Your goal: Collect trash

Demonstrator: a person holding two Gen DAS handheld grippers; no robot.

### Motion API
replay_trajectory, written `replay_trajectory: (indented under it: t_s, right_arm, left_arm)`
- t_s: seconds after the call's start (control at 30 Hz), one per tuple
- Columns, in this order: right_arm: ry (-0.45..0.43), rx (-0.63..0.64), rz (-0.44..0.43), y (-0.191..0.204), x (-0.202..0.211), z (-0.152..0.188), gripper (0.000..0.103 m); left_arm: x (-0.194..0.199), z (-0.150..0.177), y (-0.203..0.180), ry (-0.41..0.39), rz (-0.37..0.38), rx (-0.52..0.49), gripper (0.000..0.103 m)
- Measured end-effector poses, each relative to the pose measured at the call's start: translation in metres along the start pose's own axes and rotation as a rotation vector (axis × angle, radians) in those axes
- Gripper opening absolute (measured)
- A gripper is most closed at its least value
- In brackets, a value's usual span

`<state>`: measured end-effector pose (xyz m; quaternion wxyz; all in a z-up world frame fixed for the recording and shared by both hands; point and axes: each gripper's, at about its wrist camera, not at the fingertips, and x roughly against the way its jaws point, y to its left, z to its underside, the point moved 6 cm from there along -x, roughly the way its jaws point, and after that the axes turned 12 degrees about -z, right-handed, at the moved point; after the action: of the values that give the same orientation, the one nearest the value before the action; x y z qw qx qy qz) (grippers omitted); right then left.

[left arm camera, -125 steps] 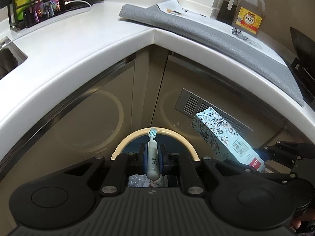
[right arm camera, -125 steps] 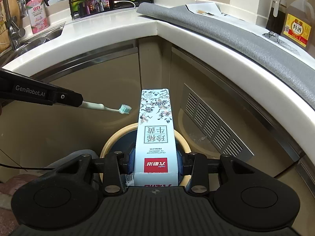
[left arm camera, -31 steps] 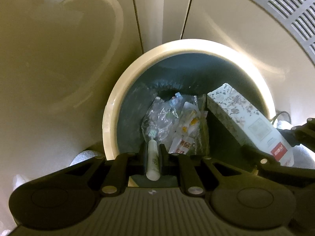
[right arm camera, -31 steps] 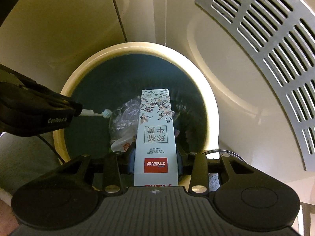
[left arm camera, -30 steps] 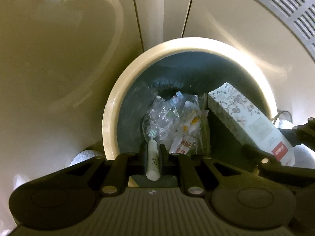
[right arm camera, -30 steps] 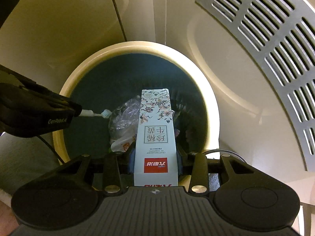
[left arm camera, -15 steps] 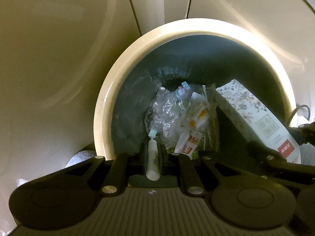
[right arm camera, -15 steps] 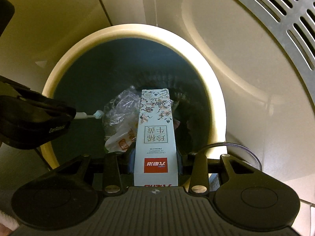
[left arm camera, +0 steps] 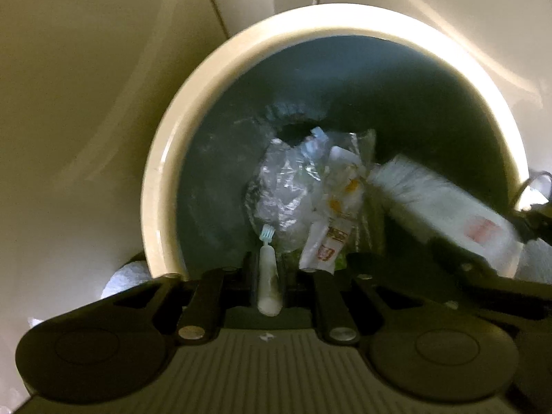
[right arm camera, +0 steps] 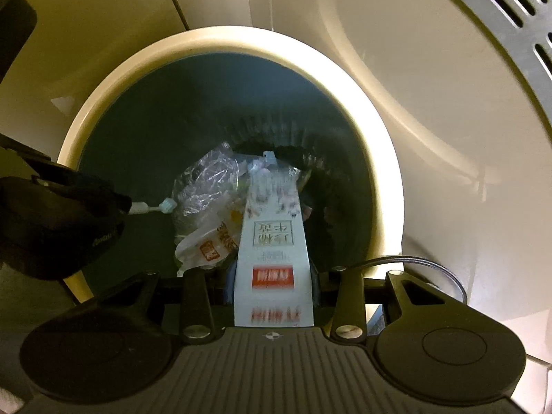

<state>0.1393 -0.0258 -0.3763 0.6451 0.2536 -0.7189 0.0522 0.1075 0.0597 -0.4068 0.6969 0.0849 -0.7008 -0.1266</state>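
Note:
Both grippers hang over the open trash bin, whose cream rim [left arm camera: 162, 158] [right arm camera: 386, 186] rings a dark liner. My left gripper [left arm camera: 267, 258] is shut on a pale toothbrush [left arm camera: 267, 276], bristles pointing into the bin; it also shows in the right wrist view [right arm camera: 151, 207]. My right gripper [right arm camera: 272, 272] holds a flowered toothpaste box [right arm camera: 272, 241]; the box is motion-blurred and sits further forward between the jaws. The box shows at the right of the left wrist view [left arm camera: 441, 207]. Clear plastic wrap [left arm camera: 283, 186] and a snack wrapper [left arm camera: 327, 241] lie in the bin.
Beige cabinet doors [left arm camera: 86, 86] stand behind the bin. A metal vent grille [right arm camera: 500, 17] is at the upper right. A black cable [right arm camera: 431, 265] loops by the bin's right rim. The left gripper's body [right arm camera: 58, 224] covers the bin's left edge.
Both grippers have come down closer to the bin mouth. The box has started to blur and slide forward in the right gripper. The toothbrush stays gripped.

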Motion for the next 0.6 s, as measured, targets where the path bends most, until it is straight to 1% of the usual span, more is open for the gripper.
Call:
replay_trajectory:
  t_s: [0.03,0.07,0.1,0.13,0.2,0.27,0.33,0.4,0.5,0.6]
  right_arm:
    - [0.004,0.001,-0.001,0.001,0.0,0.0,0.055]
    - [0.011,0.007,0.022,0.0,0.001,0.002,0.055]
    - [0.014,0.016,0.037,0.0,0.002,0.002,0.059]
    - [0.017,0.021,0.041,0.0,0.003,0.003,0.061]
    - [0.021,0.026,0.044,0.0,0.007,0.005,0.071]
    - [0.01,0.031,0.032,0.0,0.014,0.008,0.074]
    - [-0.003,0.034,0.037,0.001,0.022,0.011,0.083]
    - [-0.021,0.04,0.036,0.003,0.031,0.014,0.088]
    - [-0.05,0.04,0.022,0.007,0.047,0.02,0.091]
    - [-0.097,0.048,0.02,0.011,0.064,0.027,0.095]
  left_arm:
    - [-0.001,0.001,-0.002,-0.002,-0.003,-0.009,0.076]
    - [-0.001,0.002,0.0,-0.012,-0.051,-0.011,0.084]
    - [-0.001,0.002,0.0,-0.036,-0.065,-0.019,0.087]
    - [0.0,0.003,0.0,-0.043,-0.065,-0.03,0.089]
    - [0.002,0.006,0.001,-0.033,-0.051,-0.04,0.089]
    - [0.009,0.01,0.003,-0.042,-0.05,-0.036,0.09]
    - [0.017,0.012,0.007,-0.065,-0.086,-0.029,0.099]
    - [0.028,0.017,0.013,-0.101,-0.102,-0.014,0.103]
    - [0.048,0.027,0.018,-0.137,-0.084,0.019,0.103]
    - [0.062,0.038,0.021,-0.168,-0.056,0.061,0.103]
